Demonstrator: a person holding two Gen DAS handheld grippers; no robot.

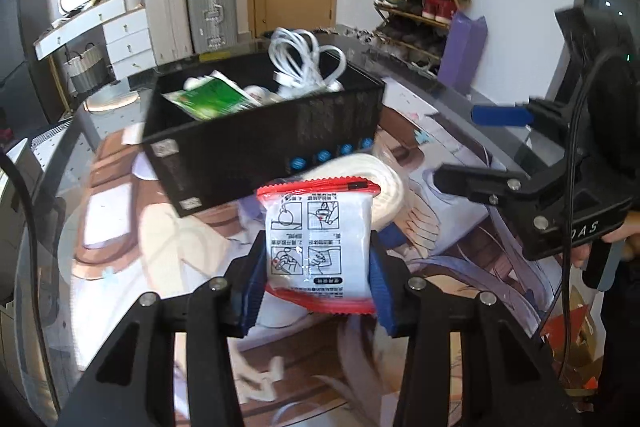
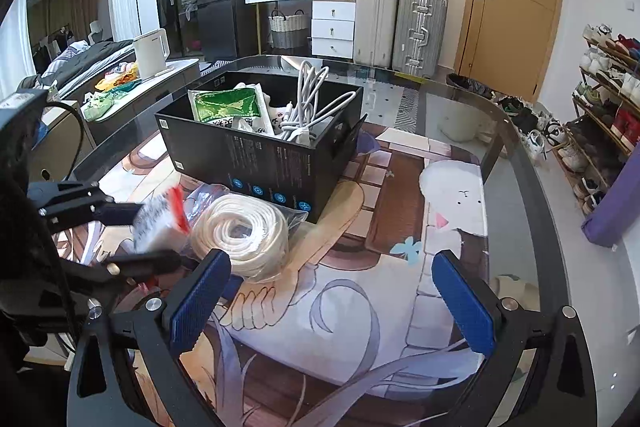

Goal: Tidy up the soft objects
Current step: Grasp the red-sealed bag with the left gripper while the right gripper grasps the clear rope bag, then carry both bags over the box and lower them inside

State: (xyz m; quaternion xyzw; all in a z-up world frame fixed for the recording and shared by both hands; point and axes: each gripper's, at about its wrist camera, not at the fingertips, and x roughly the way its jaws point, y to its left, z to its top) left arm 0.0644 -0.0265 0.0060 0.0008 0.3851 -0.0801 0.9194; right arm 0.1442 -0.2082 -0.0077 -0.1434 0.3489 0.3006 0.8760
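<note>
Red-edged and white, the sachet [image 1: 320,239] sits clamped between the blue pads of the left gripper [image 1: 318,279], held upright with its long axis pointing up and away from the claw. Ahead of it and a little higher stands the black box [image 1: 264,135], its open top already holding a green packet [image 1: 208,97] and white cables [image 1: 308,63]. The near wall is the edge to clear (I judge the sachet must rise first). The right gripper [image 2: 332,303] is wide open and holds nothing; the bagged rope coil [image 2: 244,235] lies just ahead of it to the left, touching the box.
</note>
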